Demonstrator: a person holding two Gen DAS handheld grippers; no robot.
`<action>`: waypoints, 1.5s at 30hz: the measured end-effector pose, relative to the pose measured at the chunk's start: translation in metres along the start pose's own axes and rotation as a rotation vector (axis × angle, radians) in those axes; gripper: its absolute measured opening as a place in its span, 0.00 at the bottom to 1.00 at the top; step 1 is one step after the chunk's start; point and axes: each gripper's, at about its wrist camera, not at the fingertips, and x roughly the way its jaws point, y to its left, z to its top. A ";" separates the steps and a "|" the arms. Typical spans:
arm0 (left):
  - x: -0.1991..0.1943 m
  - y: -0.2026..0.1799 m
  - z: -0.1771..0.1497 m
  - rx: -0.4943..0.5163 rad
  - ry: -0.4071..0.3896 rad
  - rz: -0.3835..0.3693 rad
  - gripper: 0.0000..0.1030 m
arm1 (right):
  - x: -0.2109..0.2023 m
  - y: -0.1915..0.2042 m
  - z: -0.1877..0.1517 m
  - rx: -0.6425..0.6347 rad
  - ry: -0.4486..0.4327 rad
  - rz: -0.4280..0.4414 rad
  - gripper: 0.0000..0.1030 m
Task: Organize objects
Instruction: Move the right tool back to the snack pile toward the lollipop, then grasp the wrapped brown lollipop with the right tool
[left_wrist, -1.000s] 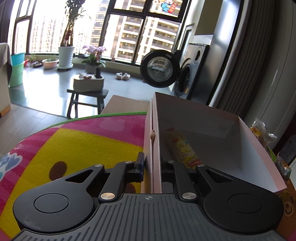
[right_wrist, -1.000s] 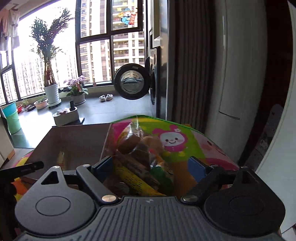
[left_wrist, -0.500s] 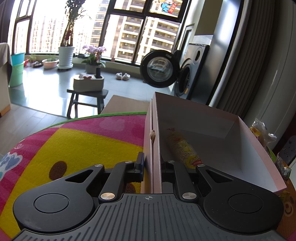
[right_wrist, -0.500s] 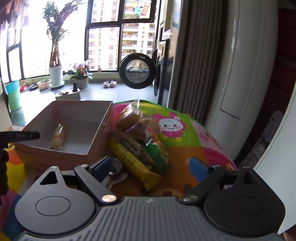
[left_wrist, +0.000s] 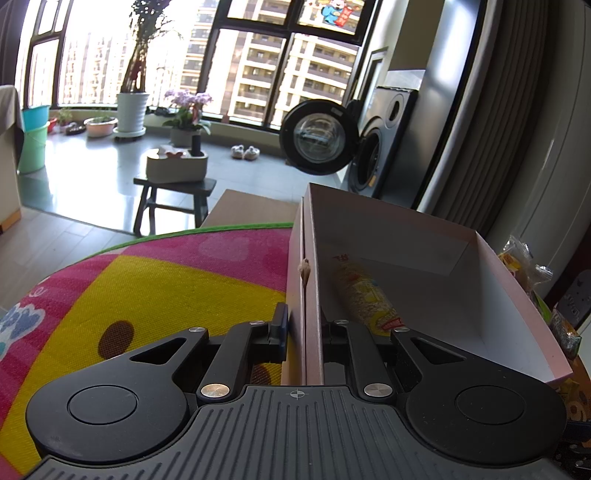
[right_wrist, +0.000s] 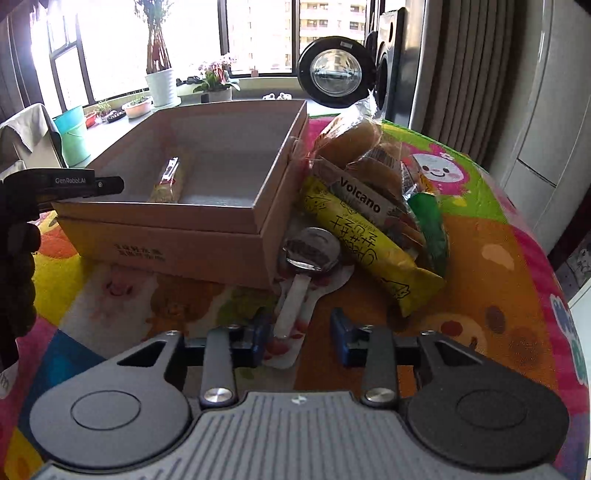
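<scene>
- The left gripper (left_wrist: 303, 332) sits at the bottom centre of its view, its jaws pinching the near wall of the cardboard box (left_wrist: 314, 280), one finger outside and one inside.
- Inside the box, a yellow snack packet (left_wrist: 364, 295) lies on the floor just beyond the inner finger.
- In the right wrist view, the right gripper (right_wrist: 300, 334) is at the lower centre, its jaws spread apart with nothing between the pads.
- A spoon in clear wrapping (right_wrist: 301, 273) lies on the colourful mat (right_wrist: 480, 277) just ahead of that gripper, its handle reaching down between the spread fingers.
- To the upper right of the spoon, a pile of snack bags (right_wrist: 373, 206) rests beside the box's right wall.
</scene>
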 end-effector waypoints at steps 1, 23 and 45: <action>0.000 0.000 0.000 0.001 0.000 0.001 0.14 | -0.001 -0.005 -0.002 0.012 0.007 -0.015 0.27; 0.000 0.001 0.000 0.001 0.000 0.001 0.14 | -0.020 0.008 -0.009 -0.042 0.016 0.125 0.37; -0.002 0.000 0.003 0.011 -0.009 0.007 0.15 | -0.015 -0.017 -0.007 -0.054 -0.002 0.079 0.27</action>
